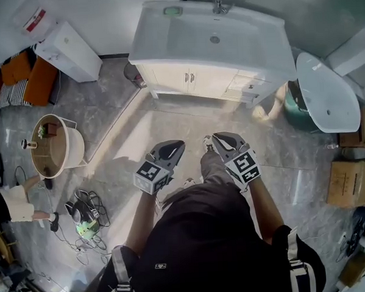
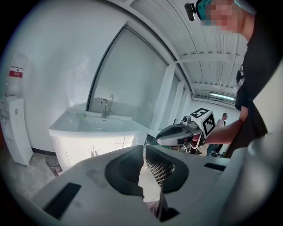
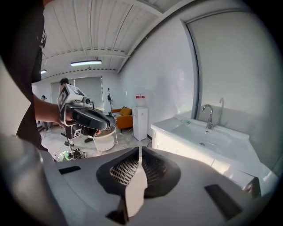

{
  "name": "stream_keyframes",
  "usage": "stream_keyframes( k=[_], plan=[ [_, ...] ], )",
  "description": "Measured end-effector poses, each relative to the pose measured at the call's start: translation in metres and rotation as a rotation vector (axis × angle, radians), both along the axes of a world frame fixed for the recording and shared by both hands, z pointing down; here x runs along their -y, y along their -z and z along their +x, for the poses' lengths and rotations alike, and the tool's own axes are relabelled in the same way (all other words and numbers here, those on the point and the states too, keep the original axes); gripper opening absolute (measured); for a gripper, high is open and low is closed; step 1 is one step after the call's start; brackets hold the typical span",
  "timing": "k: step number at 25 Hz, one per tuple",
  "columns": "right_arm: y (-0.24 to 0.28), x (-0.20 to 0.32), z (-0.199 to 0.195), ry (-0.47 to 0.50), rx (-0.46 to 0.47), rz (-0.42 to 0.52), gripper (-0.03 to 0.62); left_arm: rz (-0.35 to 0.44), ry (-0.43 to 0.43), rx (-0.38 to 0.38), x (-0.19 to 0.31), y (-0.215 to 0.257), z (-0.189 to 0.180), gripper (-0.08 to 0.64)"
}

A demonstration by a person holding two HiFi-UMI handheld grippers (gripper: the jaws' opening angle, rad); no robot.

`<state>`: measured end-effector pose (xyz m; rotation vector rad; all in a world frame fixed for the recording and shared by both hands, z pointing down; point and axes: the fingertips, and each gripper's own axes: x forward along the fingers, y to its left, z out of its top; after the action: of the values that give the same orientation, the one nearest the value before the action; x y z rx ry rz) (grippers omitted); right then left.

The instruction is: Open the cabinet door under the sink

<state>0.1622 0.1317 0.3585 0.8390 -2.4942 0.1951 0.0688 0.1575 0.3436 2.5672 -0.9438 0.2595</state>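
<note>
A white sink vanity (image 1: 213,40) stands against the far wall. Its two cabinet doors (image 1: 188,80), with small handles at the middle, are closed. They also show in the left gripper view as cabinet doors (image 2: 95,150), and the vanity (image 3: 185,145) appears at the right of the right gripper view. My left gripper (image 1: 175,145) and right gripper (image 1: 216,138) are held side by side in front of me, well short of the cabinet. In its own view the left gripper (image 2: 144,149) has its jaws together on nothing. The right gripper (image 3: 139,151) is the same.
A white water dispenser (image 1: 67,50) and a small bin (image 1: 134,73) stand left of the vanity. A round side table (image 1: 54,146) and cables (image 1: 85,217) lie at the left. A white oval fixture (image 1: 326,92) and cardboard boxes (image 1: 352,182) are at the right.
</note>
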Motion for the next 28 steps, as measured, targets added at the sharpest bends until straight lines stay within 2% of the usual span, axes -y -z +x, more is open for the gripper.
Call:
stream_keyframes(
  k=[15,21,28],
  plan=[
    [-0.034,0.122,-0.001,0.148,-0.027,-0.09,0.071,-0.095,0.105,0.041,0.112,-0.032,0.007,0.026],
    [-0.059,0.163,0.006,0.191,-0.013,-0.154,0.071,-0.076,0.113,0.094,0.158,-0.032,0.026,0.026],
    [-0.084,0.211,0.004,0.264,-0.008,-0.196,0.071,-0.101,0.237,0.125,0.205,-0.057,0.023,0.026]
  ],
)
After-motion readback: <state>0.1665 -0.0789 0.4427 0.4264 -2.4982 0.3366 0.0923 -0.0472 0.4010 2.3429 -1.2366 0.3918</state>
